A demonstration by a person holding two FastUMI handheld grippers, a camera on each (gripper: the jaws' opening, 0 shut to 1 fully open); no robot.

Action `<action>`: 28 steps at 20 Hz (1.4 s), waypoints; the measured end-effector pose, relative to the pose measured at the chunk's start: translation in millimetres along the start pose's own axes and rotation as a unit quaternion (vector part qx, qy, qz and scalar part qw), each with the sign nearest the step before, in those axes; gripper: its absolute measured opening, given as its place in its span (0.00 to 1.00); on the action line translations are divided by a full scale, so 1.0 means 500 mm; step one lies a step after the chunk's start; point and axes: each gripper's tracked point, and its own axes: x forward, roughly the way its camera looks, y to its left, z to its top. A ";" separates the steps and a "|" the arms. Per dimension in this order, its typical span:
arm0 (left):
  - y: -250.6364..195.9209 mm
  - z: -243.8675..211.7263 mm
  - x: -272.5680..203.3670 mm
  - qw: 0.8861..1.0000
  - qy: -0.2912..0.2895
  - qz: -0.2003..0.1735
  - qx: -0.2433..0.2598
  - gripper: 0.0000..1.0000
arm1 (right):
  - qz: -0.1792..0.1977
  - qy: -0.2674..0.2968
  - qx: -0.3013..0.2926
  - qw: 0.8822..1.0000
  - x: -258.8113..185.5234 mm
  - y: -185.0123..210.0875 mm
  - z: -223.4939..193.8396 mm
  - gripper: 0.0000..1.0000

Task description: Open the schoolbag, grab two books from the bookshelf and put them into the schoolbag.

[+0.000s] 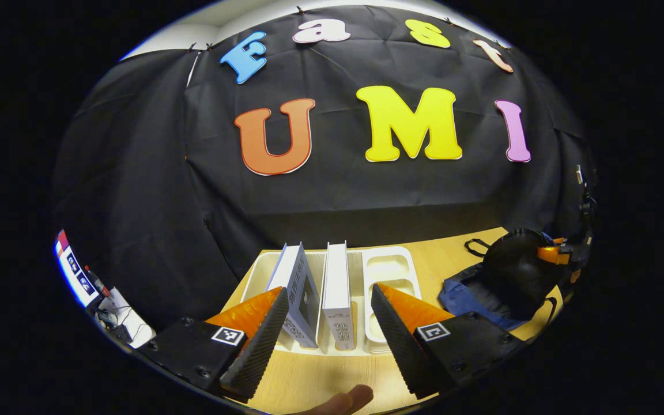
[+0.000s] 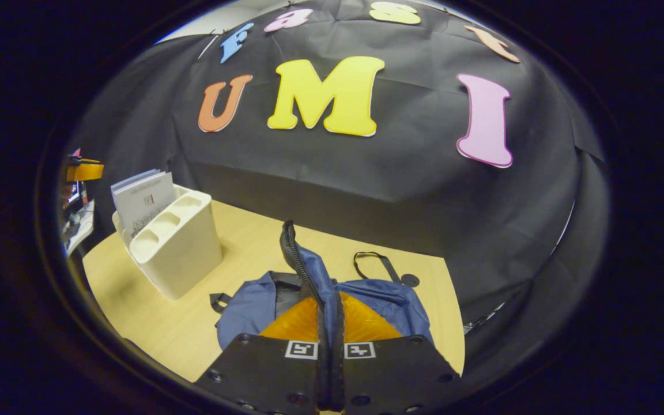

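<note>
Two white books, one leaning (image 1: 297, 288) and one upright (image 1: 336, 282), stand in a white slotted bookshelf (image 1: 389, 271) on the table. My left gripper (image 1: 328, 290) is open just in front of them, one finger on each side of the pair, touching neither. The dark blue and black schoolbag (image 1: 510, 276) lies to the right, with the right gripper (image 1: 557, 253) at its top. In the right gripper view my right gripper (image 2: 331, 297) is shut on the zipper edge of the schoolbag (image 2: 245, 311), holding that strip lifted. The bookshelf (image 2: 182, 253) with its books (image 2: 144, 199) stands at the left.
The wooden table (image 1: 320, 374) ends close to the black cloth wall behind the bookshelf and the bag. A thumb (image 1: 338, 400) shows at the bottom edge. A black strap loop (image 2: 375, 262) lies on the table behind the bag. Clutter sits beyond the table's left edge (image 1: 107, 305).
</note>
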 end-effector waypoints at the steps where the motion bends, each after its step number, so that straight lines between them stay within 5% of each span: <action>1: 0.003 0.007 0.014 1.000 0.016 -0.002 -0.001 0.92 | 0.003 0.002 0.003 1.000 -0.003 -0.003 0.000 0.02; 7: -0.015 0.027 0.116 0.994 0.099 -0.050 -0.017 0.91 | 0.020 0.004 0.008 1.000 -0.013 -0.008 0.018 0.02; 14: -0.048 -0.058 0.231 0.967 0.241 -0.071 -0.040 0.88 | 0.022 0.001 0.014 1.000 -0.014 -0.022 0.004 0.02; 20: -0.047 -0.142 0.304 0.942 0.327 -0.073 -0.028 0.76 | 0.032 -0.006 0.015 0.999 -0.021 -0.024 0.004 0.02; 24: -0.045 -0.167 0.314 0.926 0.372 -0.066 -0.001 0.50 | 0.035 0.000 0.005 0.999 -0.012 -0.025 -0.007 0.02; 28: -0.064 -0.169 0.310 0.922 0.380 -0.080 0.014 0.54 | 0.034 0.004 -0.002 0.999 -0.010 -0.021 -0.009 0.02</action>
